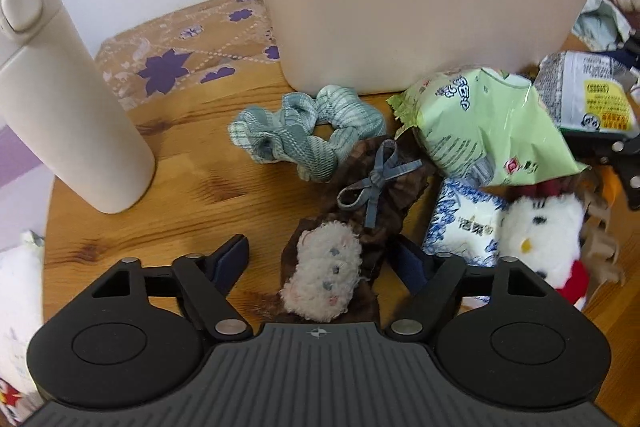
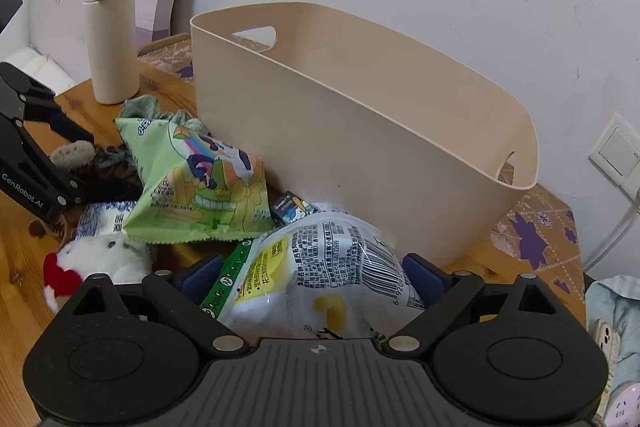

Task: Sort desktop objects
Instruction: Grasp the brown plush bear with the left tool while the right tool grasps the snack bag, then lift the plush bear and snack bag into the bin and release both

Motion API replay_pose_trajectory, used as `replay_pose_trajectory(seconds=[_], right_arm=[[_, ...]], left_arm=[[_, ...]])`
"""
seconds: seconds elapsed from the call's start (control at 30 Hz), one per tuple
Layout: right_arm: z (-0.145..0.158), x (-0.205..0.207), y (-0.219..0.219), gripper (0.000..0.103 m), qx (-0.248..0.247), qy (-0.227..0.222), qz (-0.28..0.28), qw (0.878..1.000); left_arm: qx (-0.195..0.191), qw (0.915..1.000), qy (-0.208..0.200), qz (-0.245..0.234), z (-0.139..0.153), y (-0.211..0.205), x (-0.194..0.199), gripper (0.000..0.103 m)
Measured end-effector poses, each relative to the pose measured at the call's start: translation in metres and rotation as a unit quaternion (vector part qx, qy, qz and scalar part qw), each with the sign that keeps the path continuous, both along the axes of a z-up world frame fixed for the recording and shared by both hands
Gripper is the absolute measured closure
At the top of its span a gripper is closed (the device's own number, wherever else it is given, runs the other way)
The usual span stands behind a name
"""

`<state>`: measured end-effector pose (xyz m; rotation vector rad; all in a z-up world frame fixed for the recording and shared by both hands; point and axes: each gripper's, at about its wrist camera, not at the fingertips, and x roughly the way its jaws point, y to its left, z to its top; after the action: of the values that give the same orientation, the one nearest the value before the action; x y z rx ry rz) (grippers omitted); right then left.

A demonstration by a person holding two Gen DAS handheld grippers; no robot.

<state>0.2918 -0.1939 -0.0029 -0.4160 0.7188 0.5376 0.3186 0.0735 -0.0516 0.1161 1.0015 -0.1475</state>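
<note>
1. The beige bin stands toward the back edge of the round wooden table. What shows of its inside from the right wrist view looks empty, though the floor of it is hidden, so the sorting seems barely begun, if at all.
2. The clutter lies in a heap on the table just in front of the bin: a green snack bag, a silver-white snack packet, a blue-and-white tissue pack, a teal scrunchie, a brown hair band with a blue bow and a fluffy cream plush face, and a white plush toy with a red part.
3. The left gripper hangs over the brown hair band with its jaws spread fairly wide. The plush face sits between them, but the pads stand clear of it on both sides; nothing is held.
4. The right gripper straddles the silver-white packet with its jaws near their widest. The blue pads sit close beside the packet's edges; I cannot see them pressing, so I judge it not yet gripped.
5. A cream flask stands upright near the table's left edge, well apart from the heap.
6. Left to do, by my judgement: nearly everything, since each loose item is out on the table.
</note>
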Motion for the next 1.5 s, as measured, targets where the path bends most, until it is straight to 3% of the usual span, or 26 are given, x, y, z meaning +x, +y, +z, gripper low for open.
replay_pose_trajectory(seconds=[0.07, 0.13, 0.2, 0.33, 0.57, 0.97, 1.5], right_arm=[[0.001, 0.0, -0.001, 0.013, 0.013, 0.0, -0.002, 1.0], [0.002, 0.0, -0.003, 0.016, 0.023, 0.002, -0.006, 1.0], [0.004, 0.0, -0.006, 0.021, 0.032, 0.005, -0.011, 0.999], [0.009, -0.004, -0.01, 0.03, 0.033, 0.01, -0.014, 0.999], [0.012, -0.016, -0.019, 0.037, 0.034, 0.006, -0.027, 0.999], [0.041, -0.04, -0.022, 0.039, 0.048, -0.021, -0.014, 0.999], [0.115, -0.064, -0.047, 0.039, 0.049, -0.112, -0.027, 0.992]], left_arm=[[-0.011, 0.9999, 0.0, 0.003, 0.0, 0.001, 0.0, 0.033], [-0.012, 0.9999, -0.008, 0.005, 0.002, 0.0, -0.003, 0.049], [-0.012, 0.9998, -0.011, 0.007, 0.003, -0.001, -0.004, 0.058], [-0.012, 0.9998, -0.013, 0.01, 0.004, -0.001, -0.009, 0.065], [-0.012, 0.9997, -0.021, 0.009, 0.009, -0.001, -0.026, 0.067], [-0.003, 0.9982, -0.059, -0.007, 0.044, 0.001, -0.057, 0.067], [-0.002, 0.9869, -0.161, -0.01, 0.135, -0.006, -0.061, 0.067]])
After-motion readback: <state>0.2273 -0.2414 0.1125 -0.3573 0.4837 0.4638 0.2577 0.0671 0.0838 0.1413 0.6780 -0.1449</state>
